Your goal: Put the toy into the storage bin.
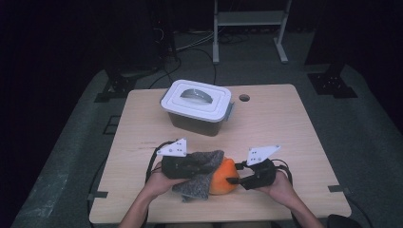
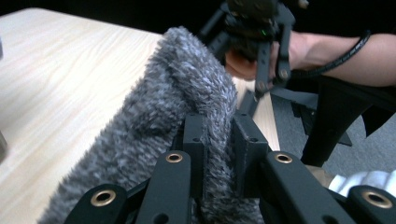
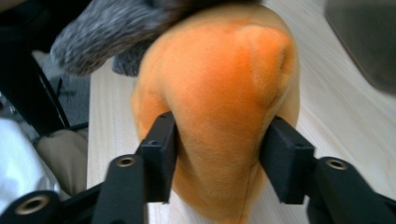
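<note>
A grey fuzzy cloth (image 1: 199, 183) lies draped over an orange plush toy (image 1: 223, 180) near the table's front edge. My left gripper (image 1: 209, 166) comes in from the left and is shut on a fold of the cloth (image 2: 187, 84); in the left gripper view the two jaws (image 2: 218, 140) pinch the fur between them. My right gripper (image 1: 234, 176) comes in from the right. In the right gripper view its jaws (image 3: 219, 154) stand on either side of the orange plush (image 3: 219, 79), pads against its flanks. The cloth (image 3: 107, 32) hangs over the plush's far top.
A lidded white container (image 1: 196, 107) with a grey handle stands at the back middle of the wooden table (image 1: 285, 133). A round cable hole (image 1: 244, 98) lies right of it. A chair and floor show past the table's front edge.
</note>
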The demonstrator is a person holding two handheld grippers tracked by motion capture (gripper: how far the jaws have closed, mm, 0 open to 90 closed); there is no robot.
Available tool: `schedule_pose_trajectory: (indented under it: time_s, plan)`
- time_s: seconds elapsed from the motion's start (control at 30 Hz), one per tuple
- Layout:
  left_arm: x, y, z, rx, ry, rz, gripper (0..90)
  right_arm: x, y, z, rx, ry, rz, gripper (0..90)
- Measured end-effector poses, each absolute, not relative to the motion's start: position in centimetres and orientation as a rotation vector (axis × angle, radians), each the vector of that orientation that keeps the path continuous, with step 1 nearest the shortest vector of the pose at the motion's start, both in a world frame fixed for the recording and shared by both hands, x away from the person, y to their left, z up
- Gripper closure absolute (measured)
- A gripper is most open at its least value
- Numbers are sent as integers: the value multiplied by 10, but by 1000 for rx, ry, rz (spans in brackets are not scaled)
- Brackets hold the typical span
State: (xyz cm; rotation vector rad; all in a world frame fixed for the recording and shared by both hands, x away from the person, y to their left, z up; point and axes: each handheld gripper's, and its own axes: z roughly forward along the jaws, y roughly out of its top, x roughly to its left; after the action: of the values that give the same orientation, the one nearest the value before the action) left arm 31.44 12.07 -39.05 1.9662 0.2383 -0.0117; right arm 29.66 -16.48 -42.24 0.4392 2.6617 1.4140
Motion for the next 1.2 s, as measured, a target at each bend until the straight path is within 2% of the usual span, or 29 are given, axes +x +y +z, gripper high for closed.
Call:
schedule_pose_trajectory:
  time_s: [0.13, 0.27, 0.43, 0.5, 0.57, 0.63, 0.73, 0.83, 1.0, 1.2]
  plan:
    - [315, 121, -389, 1962, 249, -17, 778, 288, -157, -421, 276, 2639, 1335, 565]
    - [316, 122, -395, 2008, 268, -14, 778, 294, -165, -421, 325, 2646, 1309, 560]
    - [315, 123, -399, 2005, 270, -63, 775, 301, -167, -421, 499, 2708, 1372, 366]
    - [313, 120, -399, 2007, 257, -77, 775, 301, -166, -421, 515, 2720, 1390, 319]
    - [311, 116, -399, 2013, 232, -98, 775, 301, -164, -422, 532, 2728, 1400, 315]
    - [309, 112, -398, 2013, 218, -112, 774, 301, -163, -423, 522, 2712, 1387, 343]
    - [308, 110, -394, 2008, 199, -109, 774, 297, -163, -424, 469, 2676, 1383, 469]
    - [308, 112, -386, 1972, 202, -94, 774, 290, -160, -422, 393, 2644, 1398, 536]
    - [310, 113, -390, 1955, 233, -112, 773, 281, -152, -420, 223, 2616, 1321, 550]
    - [316, 123, -395, 1994, 267, -86, 776, 292, -164, -421, 291, 2632, 1339, 544]
